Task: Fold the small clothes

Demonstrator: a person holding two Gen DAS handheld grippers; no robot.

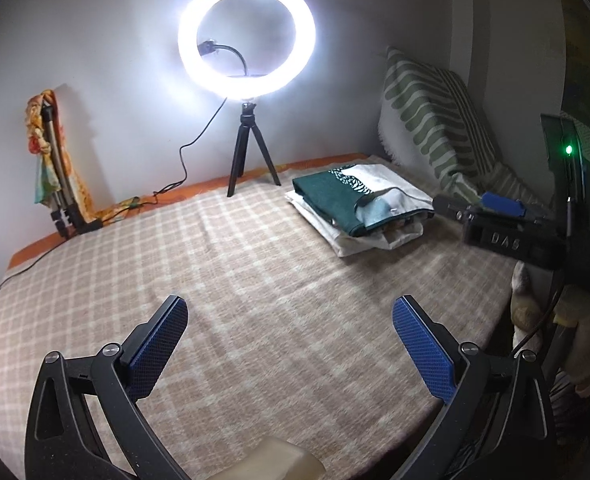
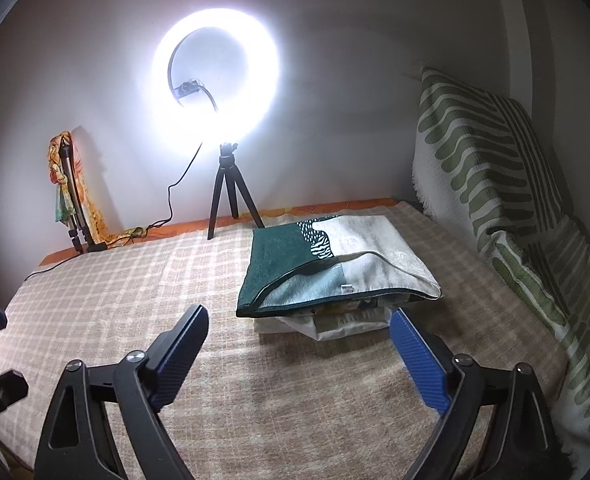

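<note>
In the left wrist view, a stack of folded clothes is seen lying flat on the checked blanket, toward the far right of the bed and near the striped pillow. Its long axis runs from the far left toward the near right, with the folded edges facing the camera. The top piece is dark green along one side and cream along the other, with a patterned band between; paler cloth lies beneath it. The left gripper is held over bare blanket, its jaws spread wide with nothing between them; the blue pads are ribbed and set in black arms. The right gripper is seen at the right edge, just beside the stack. A lit ring light on a small black tripod stands by the wall.

In the right wrist view, the stack lies just beyond the fingertips, its long side running across the picture and slightly tilted. The top piece looks like a woven cloth with dark piping, teal and cream panels and a small tag at the near edge; crumpled white fabric shows underneath. The right gripper is held with its jaws wide apart and empty, the right pad near the stack's lower corner; touch cannot be told. The blanket is a beige and white plaid with a soft, fuzzy nap.
</note>
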